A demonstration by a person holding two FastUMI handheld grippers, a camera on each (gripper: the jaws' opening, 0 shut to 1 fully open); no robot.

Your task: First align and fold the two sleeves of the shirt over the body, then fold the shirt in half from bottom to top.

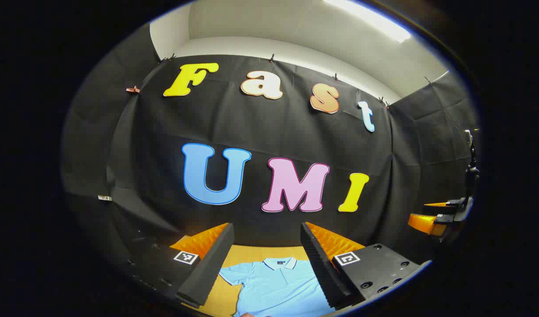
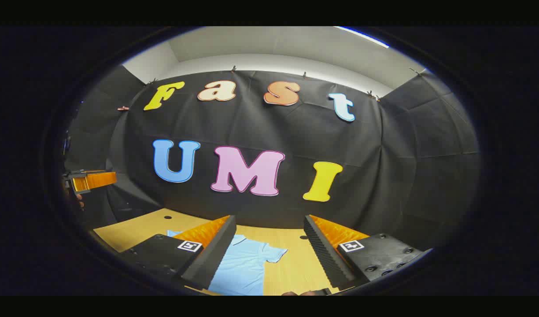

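Overhead, both grippers hung wide open, holding nothing; shirt lay flat below, collar pointing away, left gripper nearer centre.

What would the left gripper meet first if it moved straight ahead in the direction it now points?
Probably the booth's black cloth wall. The left gripper points above the shirt, though depth is unclear.
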